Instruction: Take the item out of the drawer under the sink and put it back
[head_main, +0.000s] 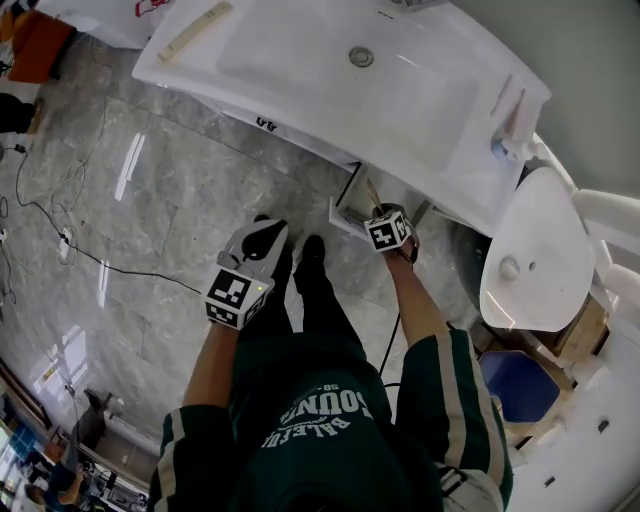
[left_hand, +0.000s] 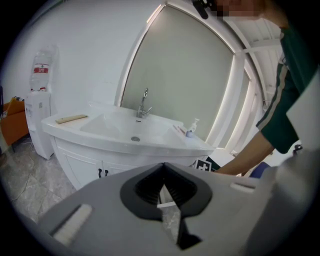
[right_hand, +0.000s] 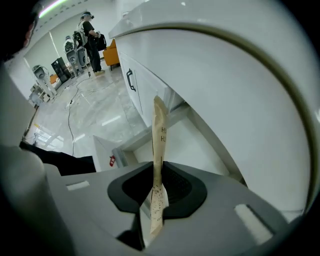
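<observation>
In the right gripper view, my right gripper (right_hand: 157, 187) is shut on a thin beige paper packet (right_hand: 159, 132). The packet stands upright between the pads, above the open white drawer (right_hand: 131, 144) under the sink. The head view shows the right gripper (head_main: 385, 222) at the drawer (head_main: 343, 214) below the white sink (head_main: 330, 70), the packet (head_main: 373, 192) sticking up from it. My left gripper (head_main: 262, 234) hangs over the floor to the left, away from the drawer. In its own view the left gripper (left_hand: 162, 186) has its jaws together with nothing between them.
A white toilet (head_main: 528, 250) stands to the right of the sink cabinet. On the sink top lie a wooden strip (head_main: 195, 30) and a soap bottle (head_main: 503, 145). A black cable (head_main: 60, 225) runs across the marble floor. People stand far off (right_hand: 92, 35).
</observation>
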